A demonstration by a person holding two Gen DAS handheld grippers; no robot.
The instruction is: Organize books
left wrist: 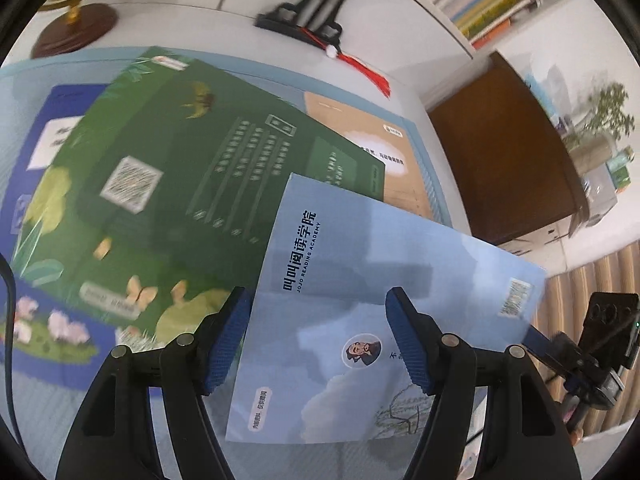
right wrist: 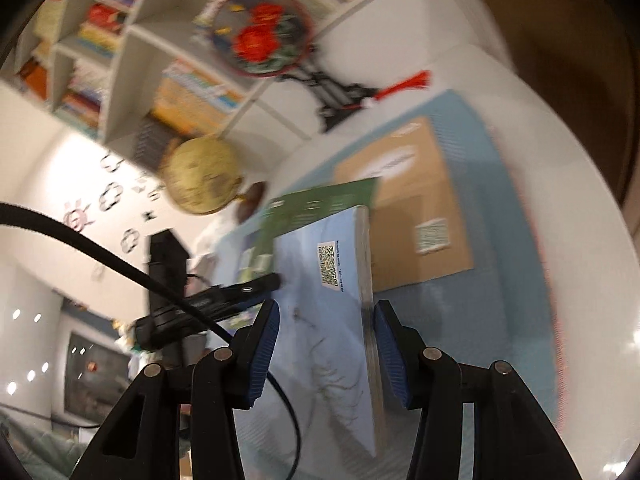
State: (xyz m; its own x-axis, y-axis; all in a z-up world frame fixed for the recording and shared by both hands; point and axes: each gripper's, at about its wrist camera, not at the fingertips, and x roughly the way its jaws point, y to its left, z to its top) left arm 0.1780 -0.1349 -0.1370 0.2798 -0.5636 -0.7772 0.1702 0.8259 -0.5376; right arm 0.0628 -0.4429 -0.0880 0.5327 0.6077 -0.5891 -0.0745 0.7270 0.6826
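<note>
A light-blue book (left wrist: 372,280) with dark lettering hangs tilted above the other books. My right gripper (right wrist: 326,354) is shut on its edge, with the page block (right wrist: 366,280) against the right pad. In the left wrist view that gripper (left wrist: 560,350) shows at the book's right corner. My left gripper (left wrist: 320,344) stands open over the near part of the same book, with its pads clear of the cover. Under it lie a green book (left wrist: 180,184), a dark blue book (left wrist: 52,140) and a tan book (left wrist: 360,128).
The books rest on a pale blue mat (left wrist: 432,184) on a white table. At the back stand a globe (right wrist: 204,176), a round fan ornament (right wrist: 264,32) on a black stand with a red tassel (left wrist: 372,68), and a bookshelf (right wrist: 120,40). A brown cabinet (left wrist: 504,152) is to the right.
</note>
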